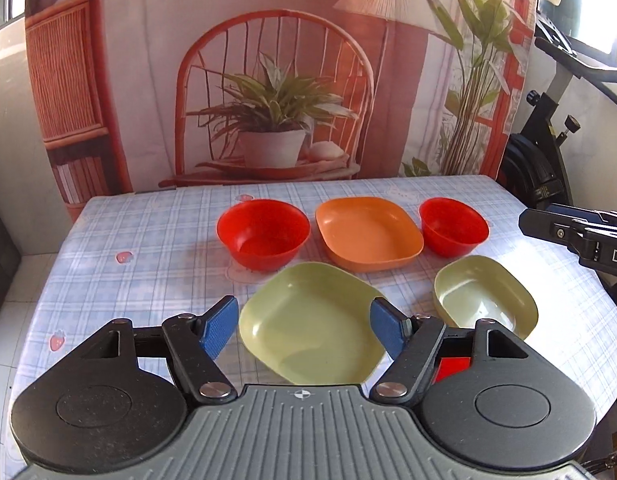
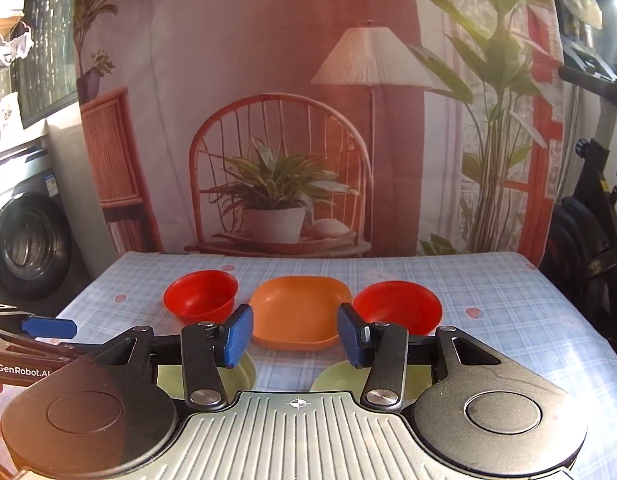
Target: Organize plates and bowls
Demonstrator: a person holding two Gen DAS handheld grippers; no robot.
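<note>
Plates and bowls of coloured plastic stand spread over a table [image 1: 108, 240] covered with a pale blue checked cloth.

In the left wrist view, a back row holds a round red plastic bowl [image 1: 263, 233] on the left, an orange rounded-square plastic plate [image 1: 368, 233] in the middle and a second, smaller-looking round red bowl [image 1: 453, 226] on the right, each apart from its neighbours. Nearer the camera lie a pale green rounded-square plate [image 1: 312, 322] and, to its right and apart from it, a pale green rounded-square bowl [image 1: 484, 296]. The left gripper [image 1: 304, 326] hangs above the green plate with its blue-padded jaws spread and nothing between the pads. The right gripper [image 1: 576, 232] enters from the right edge, side-on.

In the right wrist view, the right gripper [image 2: 294, 334] has its jaws parted and bare, gripping nothing; the orange plate [image 2: 300, 310] shows through the gap, well beyond the pads. The two red bowls [image 2: 200, 294] [image 2: 396, 306] flank it. Both green dishes [image 2: 236, 372] [image 2: 332, 376] are mostly hidden under the gripper body. The left gripper [image 2: 48, 328] reaches in from the left edge.
</note>
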